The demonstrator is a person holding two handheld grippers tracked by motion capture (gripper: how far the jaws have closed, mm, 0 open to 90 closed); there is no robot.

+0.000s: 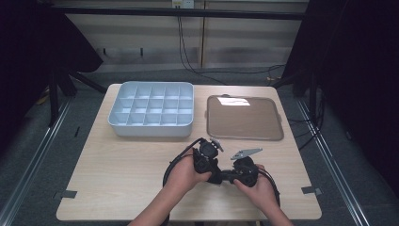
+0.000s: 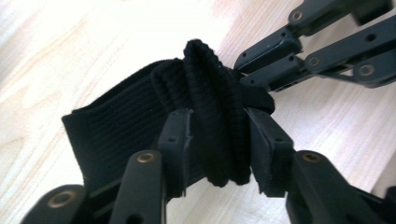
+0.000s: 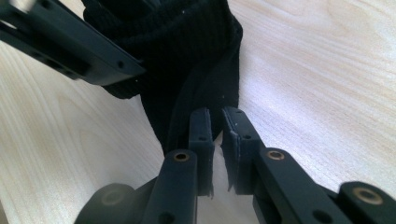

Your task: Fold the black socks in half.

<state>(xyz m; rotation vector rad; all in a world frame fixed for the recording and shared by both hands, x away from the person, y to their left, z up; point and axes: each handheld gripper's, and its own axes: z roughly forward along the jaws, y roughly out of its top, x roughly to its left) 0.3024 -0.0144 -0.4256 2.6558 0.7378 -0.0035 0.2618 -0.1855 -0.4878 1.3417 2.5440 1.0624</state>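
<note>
Both hands sit low at the near edge of the table (image 1: 117, 179), working a black sock (image 2: 140, 121) between them. It is soft ribbed knit, light and floppy, so it will sag and bunch wherever it isn't pinched; the folded cuff is the firmest place to take it. Around that bunched fold the left gripper (image 2: 219, 140) has its jaws set, the pads touching the cloth (how hard they press I can't quite tell). Close by, the right gripper (image 3: 217, 126) is nearly clenched, its jaws nipping a thin edge of the sock against the tabletop. Well beyond them stand a pale divided box (image 1: 151, 109) and a brown tray (image 1: 244, 117), side by side, with nothing between them and the sock.
</note>
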